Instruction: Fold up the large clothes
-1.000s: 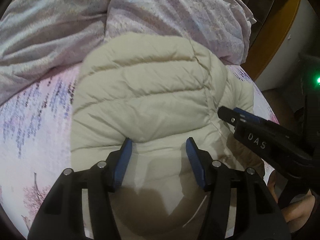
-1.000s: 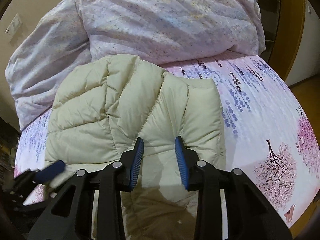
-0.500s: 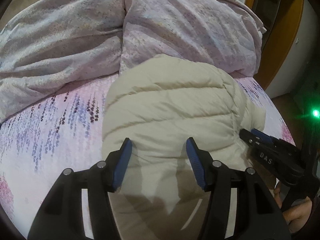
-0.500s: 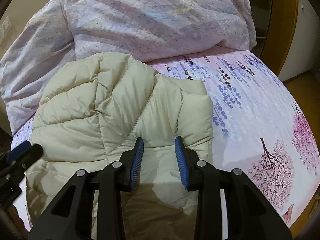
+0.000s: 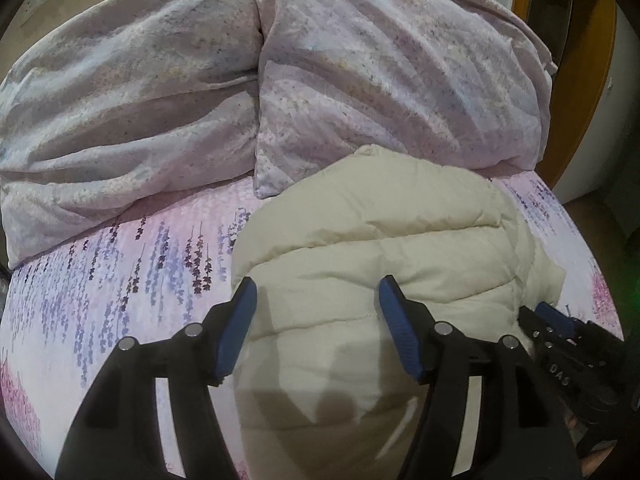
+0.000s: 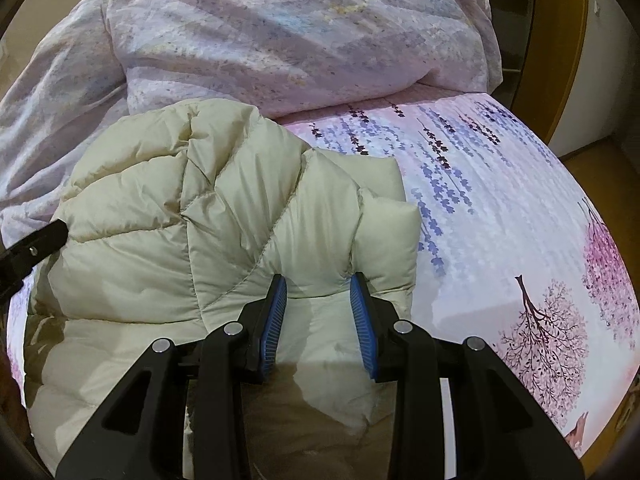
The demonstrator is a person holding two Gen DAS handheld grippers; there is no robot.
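Note:
A cream quilted puffer jacket (image 5: 380,240) lies bunched and folded on the bed; it also fills the near left of the right wrist view (image 6: 208,232). My left gripper (image 5: 316,296) is open, its blue pads spread wide just above the jacket's near edge, holding nothing. My right gripper (image 6: 318,288) is open with a narrower gap, its pads straddling a puffed fold of the jacket without pinching it. The right gripper's tip shows at the lower right of the left wrist view (image 5: 556,320). The left gripper's tip shows at the left edge of the right wrist view (image 6: 36,240).
The bed sheet (image 6: 500,208) is pink with purple flower and tree prints. A crumpled pale lilac duvet (image 5: 200,80) is heaped behind the jacket, also in the right wrist view (image 6: 300,32). An orange wooden frame (image 5: 584,80) stands at the far right, past the bed's edge.
Both grippers have pulled back and risen from the jacket. The left view has swung left, showing more sheet. Both grippers stay open and the jacket lies as it was.

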